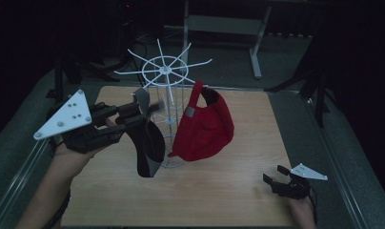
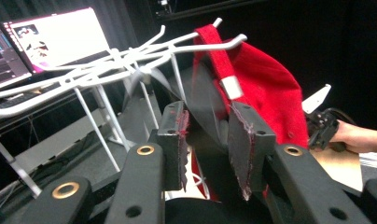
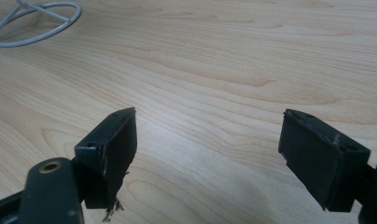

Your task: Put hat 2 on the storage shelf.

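Black cap [image 1: 146, 143] hangs at the left side of the white wire rack [image 1: 166, 71], its strap up by a prong, presumably being hung beside the red cap [image 1: 205, 126] already there. The left gripper [image 1: 133, 110] sits at that strap; its fingers [image 2: 245, 140] stand slightly parted around dark fabric, apparently releasing. The right gripper [image 1: 276, 172] rests on the wooden table [image 1: 219, 191], fingers spread wide, empty.

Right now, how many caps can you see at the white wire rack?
2. The red fabric cap hangs by its strap from a rack arm, on the right side. The black fabric cap hangs on the left side, at the left gripper. Others may be hidden behind them.
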Demonstrator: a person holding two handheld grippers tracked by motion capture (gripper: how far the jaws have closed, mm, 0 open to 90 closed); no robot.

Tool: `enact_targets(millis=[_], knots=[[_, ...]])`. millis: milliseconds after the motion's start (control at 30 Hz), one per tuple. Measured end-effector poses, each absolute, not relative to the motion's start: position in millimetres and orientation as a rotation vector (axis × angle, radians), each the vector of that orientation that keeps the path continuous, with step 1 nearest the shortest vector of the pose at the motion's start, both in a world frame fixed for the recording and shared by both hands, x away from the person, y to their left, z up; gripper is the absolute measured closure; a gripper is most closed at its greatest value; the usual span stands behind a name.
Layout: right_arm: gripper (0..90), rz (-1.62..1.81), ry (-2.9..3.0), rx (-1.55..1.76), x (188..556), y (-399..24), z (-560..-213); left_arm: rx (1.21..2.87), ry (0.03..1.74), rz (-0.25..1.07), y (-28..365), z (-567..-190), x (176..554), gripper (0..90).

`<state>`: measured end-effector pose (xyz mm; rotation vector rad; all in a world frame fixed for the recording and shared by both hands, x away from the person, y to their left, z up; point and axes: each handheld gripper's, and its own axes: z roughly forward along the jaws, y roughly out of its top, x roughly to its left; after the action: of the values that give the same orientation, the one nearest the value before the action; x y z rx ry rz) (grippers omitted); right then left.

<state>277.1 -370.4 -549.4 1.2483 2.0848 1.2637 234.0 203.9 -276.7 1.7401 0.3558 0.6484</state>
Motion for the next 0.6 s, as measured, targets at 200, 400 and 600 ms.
enact_targets(millis=[200, 400, 600], knots=[[19.3, 1.264, 2.086, 1.248, 277, -370, -549, 1.751, 0.376, 0.639, 208, -287, 228, 66.7], [19.3, 1.266, 2.084, 1.248, 277, -371, -549, 1.758, 0.402, 0.637, 217, -296, 222, 66.8], [19.3, 1.264, 2.086, 1.249, 277, -370, -550, 1.767, 0.438, 0.62, 227, -312, 218, 66.9]])
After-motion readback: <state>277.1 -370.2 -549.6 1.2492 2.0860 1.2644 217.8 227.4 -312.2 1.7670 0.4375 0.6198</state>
